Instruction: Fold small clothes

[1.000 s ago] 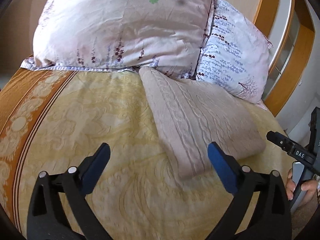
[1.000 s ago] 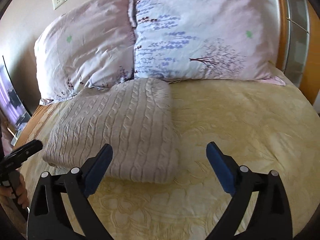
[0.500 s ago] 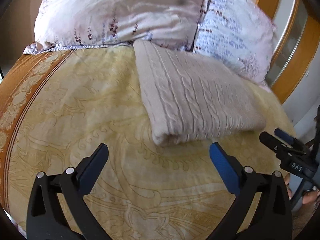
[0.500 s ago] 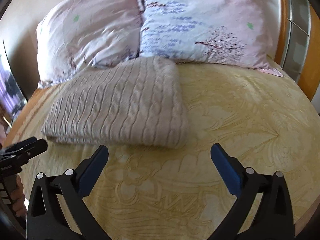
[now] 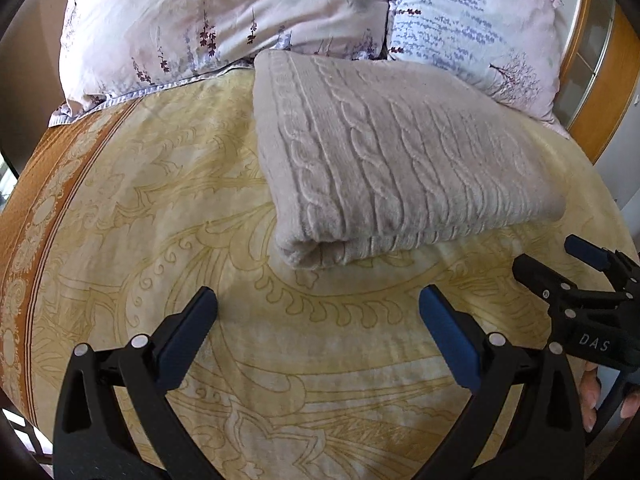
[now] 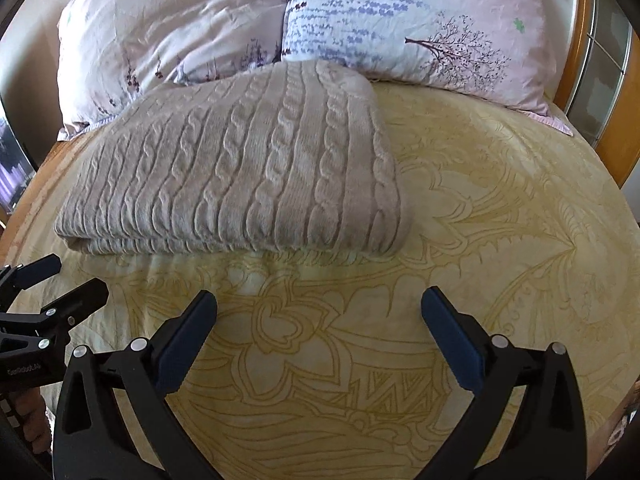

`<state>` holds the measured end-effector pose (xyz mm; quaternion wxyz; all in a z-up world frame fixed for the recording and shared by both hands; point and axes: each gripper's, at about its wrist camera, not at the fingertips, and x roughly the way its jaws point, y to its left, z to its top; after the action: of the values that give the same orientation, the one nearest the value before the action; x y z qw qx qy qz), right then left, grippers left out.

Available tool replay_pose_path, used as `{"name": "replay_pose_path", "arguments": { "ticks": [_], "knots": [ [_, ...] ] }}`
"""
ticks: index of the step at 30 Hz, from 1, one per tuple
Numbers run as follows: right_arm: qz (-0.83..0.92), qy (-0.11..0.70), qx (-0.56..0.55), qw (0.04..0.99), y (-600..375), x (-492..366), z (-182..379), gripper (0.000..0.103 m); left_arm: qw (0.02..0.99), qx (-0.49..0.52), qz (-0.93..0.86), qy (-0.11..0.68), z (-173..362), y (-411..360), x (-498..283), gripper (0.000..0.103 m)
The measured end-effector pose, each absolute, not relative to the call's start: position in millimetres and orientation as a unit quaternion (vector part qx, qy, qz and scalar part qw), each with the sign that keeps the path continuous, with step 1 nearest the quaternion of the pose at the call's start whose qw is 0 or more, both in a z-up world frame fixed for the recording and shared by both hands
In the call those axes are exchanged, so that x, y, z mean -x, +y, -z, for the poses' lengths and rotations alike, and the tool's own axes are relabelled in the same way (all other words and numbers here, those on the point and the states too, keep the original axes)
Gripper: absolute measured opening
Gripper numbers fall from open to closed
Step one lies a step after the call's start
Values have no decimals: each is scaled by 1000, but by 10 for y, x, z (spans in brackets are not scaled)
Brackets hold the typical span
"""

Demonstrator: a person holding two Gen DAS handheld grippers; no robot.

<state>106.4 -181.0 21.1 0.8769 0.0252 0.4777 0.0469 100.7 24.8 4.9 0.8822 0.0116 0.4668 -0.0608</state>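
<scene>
The cable-knit sweater [image 5: 400,160] lay folded into a thick rectangle on the yellow patterned bedspread [image 5: 160,208], its far edge touching the two floral pillows [image 6: 400,12] at the head of the bed. The left gripper [image 5: 318,328] hovered over bare bedspread just short of the sweater's near folded corner, its blue-padded fingers spread wide and holding nothing. The right gripper [image 6: 318,328] was likewise spread and empty (each one also showed at the edge of the other's view), apart from the sweater's near edge.
</scene>
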Motion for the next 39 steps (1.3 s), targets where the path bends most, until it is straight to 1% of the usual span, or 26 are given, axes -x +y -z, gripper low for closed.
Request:
{"name": "replay_pose_path", "arguments": {
  "ticks": [7,39],
  "knots": [
    [-41,477,-13,878,-1777,-1054,-199,102,879,-35,44,473,-30,194,-1055,101],
    [-41,475,-13,879,-1785,-1039,-187,102,882,-34,43,469,-39,200,-1048,101]
  ]
}}
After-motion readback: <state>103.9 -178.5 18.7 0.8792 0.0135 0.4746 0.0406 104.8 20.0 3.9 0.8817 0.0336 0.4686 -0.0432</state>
